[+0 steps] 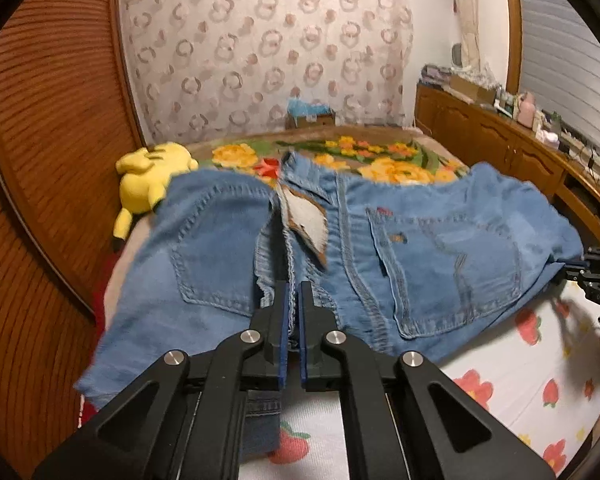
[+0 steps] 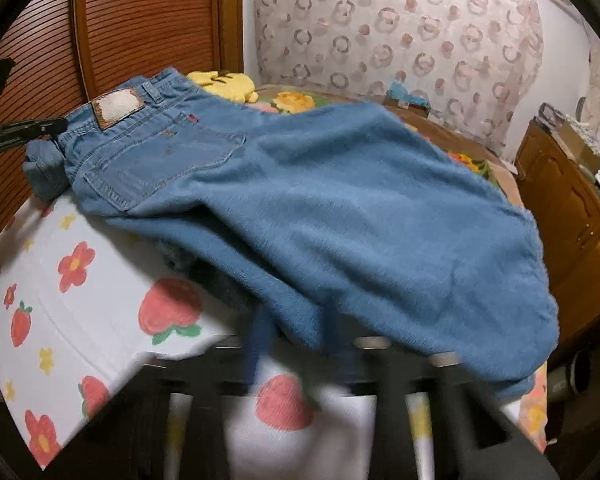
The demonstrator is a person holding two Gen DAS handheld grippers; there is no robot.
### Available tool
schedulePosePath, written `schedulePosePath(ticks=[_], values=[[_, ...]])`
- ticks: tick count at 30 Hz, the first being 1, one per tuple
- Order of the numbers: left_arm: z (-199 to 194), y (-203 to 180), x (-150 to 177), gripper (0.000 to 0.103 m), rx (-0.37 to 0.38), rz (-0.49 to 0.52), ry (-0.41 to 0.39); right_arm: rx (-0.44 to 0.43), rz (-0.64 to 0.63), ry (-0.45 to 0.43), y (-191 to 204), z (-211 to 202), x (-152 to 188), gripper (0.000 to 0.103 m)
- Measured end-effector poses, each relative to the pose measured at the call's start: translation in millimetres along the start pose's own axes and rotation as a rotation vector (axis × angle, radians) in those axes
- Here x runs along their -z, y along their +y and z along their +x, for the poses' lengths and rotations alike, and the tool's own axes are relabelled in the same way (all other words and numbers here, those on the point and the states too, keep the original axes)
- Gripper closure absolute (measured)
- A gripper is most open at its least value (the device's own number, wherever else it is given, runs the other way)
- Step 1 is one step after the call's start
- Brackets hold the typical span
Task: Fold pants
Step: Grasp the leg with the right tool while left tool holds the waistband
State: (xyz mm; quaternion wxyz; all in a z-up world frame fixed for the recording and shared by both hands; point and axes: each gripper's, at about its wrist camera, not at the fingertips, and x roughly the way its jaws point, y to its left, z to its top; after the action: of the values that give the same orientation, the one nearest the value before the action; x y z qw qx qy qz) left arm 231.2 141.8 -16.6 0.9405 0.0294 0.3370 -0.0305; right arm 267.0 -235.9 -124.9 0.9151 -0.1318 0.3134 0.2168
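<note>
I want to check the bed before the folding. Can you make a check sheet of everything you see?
Surface: bed with a white strawberry sheet and a floral blanket farther back.
Job's things: blue jeans, back pockets up, held at two ends and partly raised off the bed.
Clutter: yellow plush beside the jeans near the wooden door.
Grippers: left gripper, jaws shut on the waistband; right gripper blurred, its jaws under denim.
Cables: thin ones on the sideboard, too small to trace.
Surroundings: patterned curtain, a box behind the bed, odds and ends on the sideboard.
</note>
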Motion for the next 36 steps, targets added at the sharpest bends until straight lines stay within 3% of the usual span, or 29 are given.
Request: schedulePosePath(ticks=[8,16,24,29,33,36], values=[[-43.5,1.2,-8.0,0.099,-0.01,-0.014,-0.096,0.017,0.059,-0.125,-10.8,-50.7,-3.5,0.102],[-95.7,4.7,10.6,0.099,-0.002,-0.034,-0.177,0.022,0.08,-0.199,9.3,-96.4,21.7,0.102],[-85.0,6.5,57.4,0.099,0.002,-0.064,-0.096,-0.023,0.127,-0.143,26.5,-79.8,62.8,0.102],[-76.1,-0.7,81.7,0.099,-0.019,-0.07,-0.061,-0.048,0.212,-0.129,20.3,-73.4,77.3,0.09],[-72.5,-6.5,87.5,0.099,-0.025,-0.067,-0.05,-0.071,0.2,-0.117,26.0,-74.5,83.0,0.073],[-72.6,-8.8,88.9,0.099,-0.023,-0.076,-0.052,-0.101,0.195,-0.103,22.2,-72.1,82.3,0.071]])
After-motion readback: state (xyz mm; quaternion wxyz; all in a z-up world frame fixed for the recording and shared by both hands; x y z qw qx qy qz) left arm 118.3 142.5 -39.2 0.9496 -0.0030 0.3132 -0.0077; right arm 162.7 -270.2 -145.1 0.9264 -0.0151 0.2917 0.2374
